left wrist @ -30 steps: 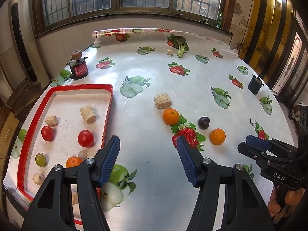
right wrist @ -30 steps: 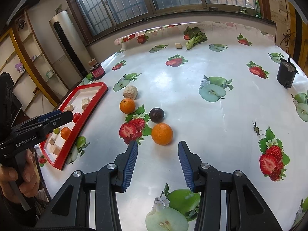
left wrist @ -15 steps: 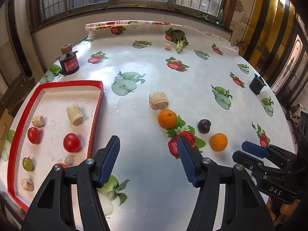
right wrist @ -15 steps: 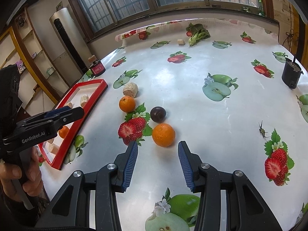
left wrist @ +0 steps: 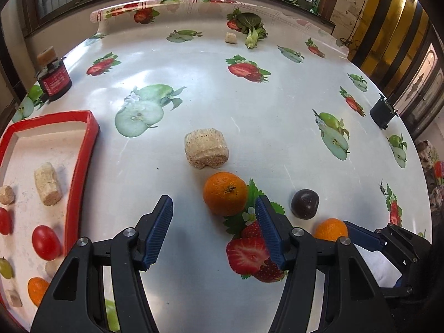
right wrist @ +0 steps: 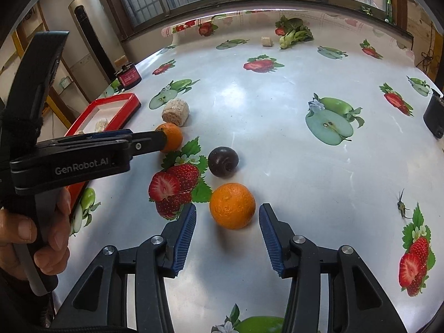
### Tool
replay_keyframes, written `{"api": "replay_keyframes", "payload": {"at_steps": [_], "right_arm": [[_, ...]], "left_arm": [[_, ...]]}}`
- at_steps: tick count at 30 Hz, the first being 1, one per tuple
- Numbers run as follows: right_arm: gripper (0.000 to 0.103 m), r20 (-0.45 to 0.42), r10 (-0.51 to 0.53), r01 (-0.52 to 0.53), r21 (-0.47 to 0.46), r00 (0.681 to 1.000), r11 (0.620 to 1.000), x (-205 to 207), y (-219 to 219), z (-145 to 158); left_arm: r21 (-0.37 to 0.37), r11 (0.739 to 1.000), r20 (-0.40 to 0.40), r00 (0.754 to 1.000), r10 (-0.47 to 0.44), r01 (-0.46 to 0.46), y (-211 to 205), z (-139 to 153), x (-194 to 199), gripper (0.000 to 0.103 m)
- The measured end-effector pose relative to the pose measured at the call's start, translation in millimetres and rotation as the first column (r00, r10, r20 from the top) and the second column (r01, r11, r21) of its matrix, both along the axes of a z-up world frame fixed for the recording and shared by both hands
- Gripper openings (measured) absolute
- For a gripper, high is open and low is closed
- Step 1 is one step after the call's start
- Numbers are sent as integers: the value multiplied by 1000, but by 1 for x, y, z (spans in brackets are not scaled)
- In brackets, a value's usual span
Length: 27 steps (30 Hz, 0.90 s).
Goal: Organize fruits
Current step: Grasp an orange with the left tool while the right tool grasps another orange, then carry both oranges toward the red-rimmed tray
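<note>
Two oranges and a dark plum (left wrist: 304, 204) lie loose on the fruit-print tablecloth. My left gripper (left wrist: 213, 212) is open, its fingers low over the cloth, with one orange (left wrist: 225, 193) just ahead between the tips, untouched. My right gripper (right wrist: 227, 224) has its jaws opening, and the other orange (right wrist: 232, 205) sits just in front of the gap, clear of both pads. The red tray (left wrist: 83, 163) at the left holds cherry tomatoes (left wrist: 45, 242), a green grape, an orange and cork-like pieces.
A beige cork-like block (left wrist: 206, 152) lies just beyond the left orange. A dark red jar (left wrist: 54, 79) stands at the far left, a black cup (left wrist: 383, 113) at the right edge, leafy greens (left wrist: 251, 27) at the back. A hand (right wrist: 33, 238) holds the left gripper.
Both grippers have come lower and closer to the loose fruit. The left one has swung right from beside the tray to the near orange. The right jaws stand a little wider.
</note>
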State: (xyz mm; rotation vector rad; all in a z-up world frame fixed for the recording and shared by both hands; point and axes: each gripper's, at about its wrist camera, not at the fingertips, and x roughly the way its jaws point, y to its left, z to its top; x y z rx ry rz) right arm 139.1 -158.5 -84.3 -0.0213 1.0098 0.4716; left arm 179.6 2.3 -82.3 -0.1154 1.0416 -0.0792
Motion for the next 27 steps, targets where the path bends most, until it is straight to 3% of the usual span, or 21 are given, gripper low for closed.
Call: {"api": "replay_keyframes", "payload": {"at_steps": [2,5,6,7,8,12,15,27], "right_arm": [[49,-5,5,-5,-3,1000,1000,4,2,-3],[48,9,18,-17,-21,1000,1000,5,7,-5],[48,12,20,-20,-24,1000,999,5,8,-5],[44,17,20,-19,-26,1000,999,5,8,-5],[35,23,16,-15,-35,1000,999,5,9,-5],[34,25,20,-19,-28,999,999,1,6,-3],[34,32,15,-15,-12,999,1000,-3,2,2],[34,92,45,-47,19,995,999,-25,15,38]], "left_arm": [[-20,1000,-16,1000,4,-5,1,-8,5,60],[-9,1000,22,1000,19,-19,1,-8,8,57],[-20,1000,22,1000,17,-17,2,-7,9,53],[-34,999,25,1000,9,-8,2,-7,10,41],[-51,999,21,1000,-6,7,1,-7,9,31],[-21,1000,23,999,-23,23,-1,-4,0,31],[-39,999,33,999,-20,21,5,2,-13,31],[-20,996,119,989,83,-81,46,40,-61,32]]}}
